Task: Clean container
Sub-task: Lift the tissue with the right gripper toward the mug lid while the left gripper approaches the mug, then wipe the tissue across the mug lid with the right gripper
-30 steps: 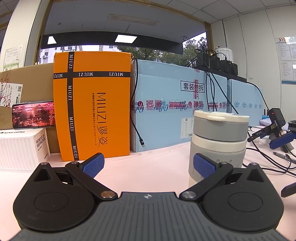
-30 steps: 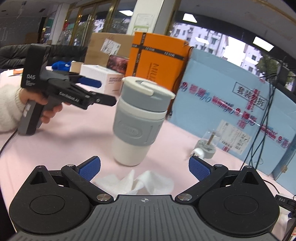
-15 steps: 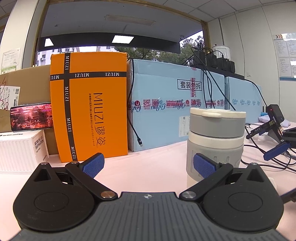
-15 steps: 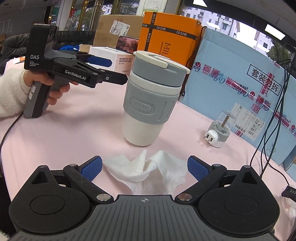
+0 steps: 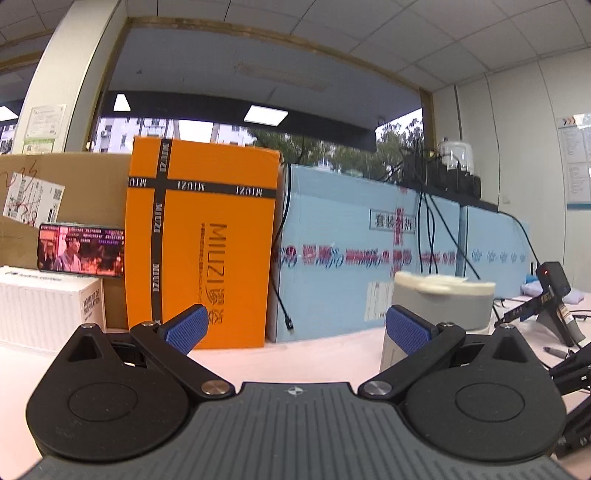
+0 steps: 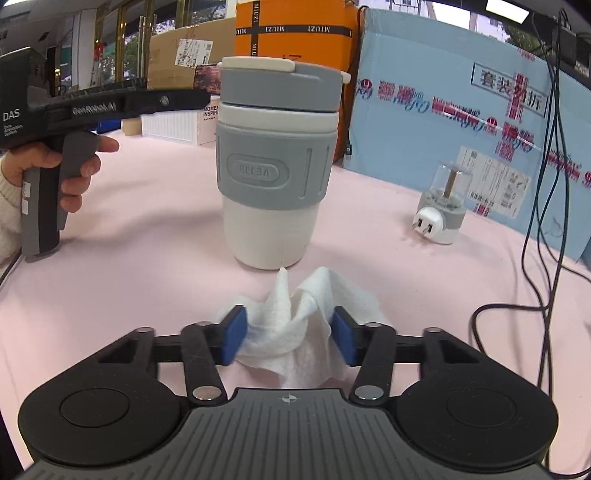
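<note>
Two grippers show on a pink table [image 6: 155, 221]. At lower centre of the right wrist view, the right gripper [image 6: 288, 334] has its jaws closing around a crumpled white tissue [image 6: 295, 314]; the blue pads [image 6: 233, 334] sit against its sides, and the tissue bunches up between them. Just beyond the tissue, at centre frame, the cup [image 6: 275, 162] stands upright: white body, grey sleeve, grey lid with a white flap. A peak of the tissue reaches the cup's base.

At upper left, a hand [image 6: 64, 173] in a white sleeve holds the left gripper [image 6: 199, 98] by its grip, its black fingers pointing level toward the cup's lid, close to it. In the left wrist view, that gripper's [image 5: 295, 326] jaws stand wide with nothing between them; the cup [image 5: 441, 306] is at right, partly behind the right-hand pad.

Behind the cup stand an orange box [image 6: 295, 26] and a blue box [image 6: 461, 110]. A small plug device [image 6: 441, 206] rests at right, well apart from the cup. Black cables [image 6: 554, 206] hang at the far right.
</note>
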`<state>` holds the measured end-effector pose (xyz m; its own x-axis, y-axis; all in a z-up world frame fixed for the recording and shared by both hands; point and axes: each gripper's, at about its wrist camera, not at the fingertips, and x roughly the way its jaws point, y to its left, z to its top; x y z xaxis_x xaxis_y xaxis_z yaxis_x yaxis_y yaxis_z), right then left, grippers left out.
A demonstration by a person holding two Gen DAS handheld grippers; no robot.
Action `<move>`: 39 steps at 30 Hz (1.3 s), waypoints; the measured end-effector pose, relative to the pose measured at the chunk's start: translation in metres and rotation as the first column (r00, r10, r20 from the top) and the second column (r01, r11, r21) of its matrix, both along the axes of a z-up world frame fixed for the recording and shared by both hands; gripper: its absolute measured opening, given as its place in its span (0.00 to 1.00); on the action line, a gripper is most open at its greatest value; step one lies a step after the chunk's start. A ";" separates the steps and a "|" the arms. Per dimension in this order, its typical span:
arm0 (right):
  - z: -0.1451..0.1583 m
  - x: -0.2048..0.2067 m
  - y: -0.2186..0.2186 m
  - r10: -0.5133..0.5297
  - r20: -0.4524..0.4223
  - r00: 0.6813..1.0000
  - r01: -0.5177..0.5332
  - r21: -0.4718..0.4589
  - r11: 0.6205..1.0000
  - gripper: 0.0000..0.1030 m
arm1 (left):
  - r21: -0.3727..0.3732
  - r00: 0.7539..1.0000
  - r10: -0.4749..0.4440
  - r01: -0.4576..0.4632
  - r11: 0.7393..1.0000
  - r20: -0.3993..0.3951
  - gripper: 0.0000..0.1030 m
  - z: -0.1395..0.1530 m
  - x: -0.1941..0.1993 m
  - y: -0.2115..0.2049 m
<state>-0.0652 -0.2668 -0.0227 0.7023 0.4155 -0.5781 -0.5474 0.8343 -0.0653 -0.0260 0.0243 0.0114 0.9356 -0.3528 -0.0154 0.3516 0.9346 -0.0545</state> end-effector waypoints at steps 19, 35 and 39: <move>0.090 -0.029 -0.042 -0.354 0.273 0.895 0.137 0.586 0.799 0.17 | 0.197 0.961 -0.210 0.173 0.965 0.182 1.00 -0.005 -0.030 -0.043; 0.125 0.033 0.009 -0.205 0.164 0.965 0.103 0.480 0.871 0.17 | 0.269 0.944 -0.328 0.308 0.912 0.030 1.00 -0.001 0.007 -0.085; 0.120 0.035 0.024 -0.204 0.160 0.966 0.125 0.402 0.907 0.17 | 0.262 0.946 -0.321 0.300 0.917 0.038 1.00 -0.006 0.009 -0.083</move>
